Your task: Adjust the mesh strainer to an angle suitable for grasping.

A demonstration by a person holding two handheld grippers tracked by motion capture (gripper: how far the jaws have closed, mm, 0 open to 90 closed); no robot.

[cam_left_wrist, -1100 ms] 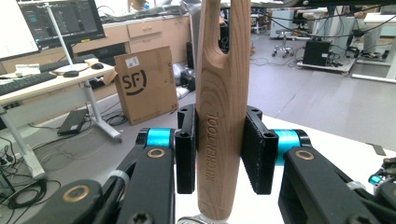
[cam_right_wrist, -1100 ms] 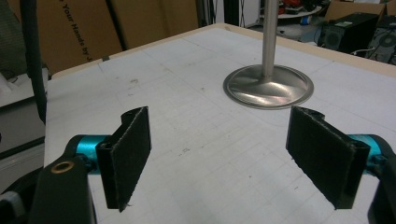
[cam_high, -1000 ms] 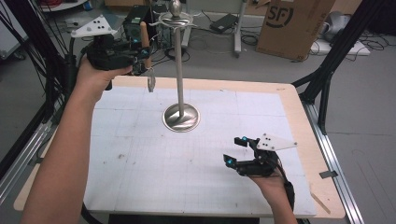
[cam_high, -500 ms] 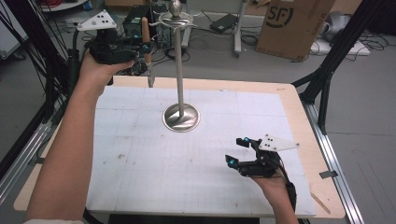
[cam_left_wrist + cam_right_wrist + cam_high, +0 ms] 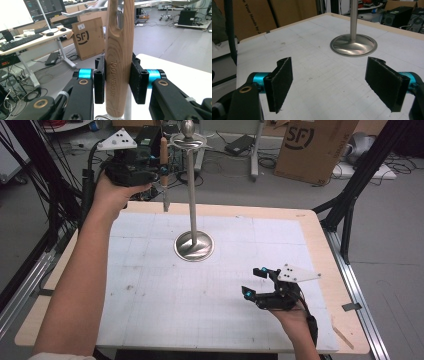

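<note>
Wooden kitchen tool [image 5: 117, 65] upright, clamped in left hand-held gripper [image 5: 161, 170], far left beside metal stand [image 5: 193, 220]; right hand-held gripper [image 5: 334, 82] jaws apart, near right over counter [image 5: 150, 320].

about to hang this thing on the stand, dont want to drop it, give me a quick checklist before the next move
1. Grip on the light wooden kitchen tool handle: ok, both black pads of the left gripper press its sides.
2. Tool upright: ok, its metal end hangs straight down.
3. Hanging hole in the handle top free: ok, the slot is open above the pads.
4. Hole lined up with a hook on the tall silver metal stand: not ok, the tool is beside the pole.
5. Stand base flat on the white mat: ok.
6. Right gripper out of the way: ok, open, low near the table's front.
</note>
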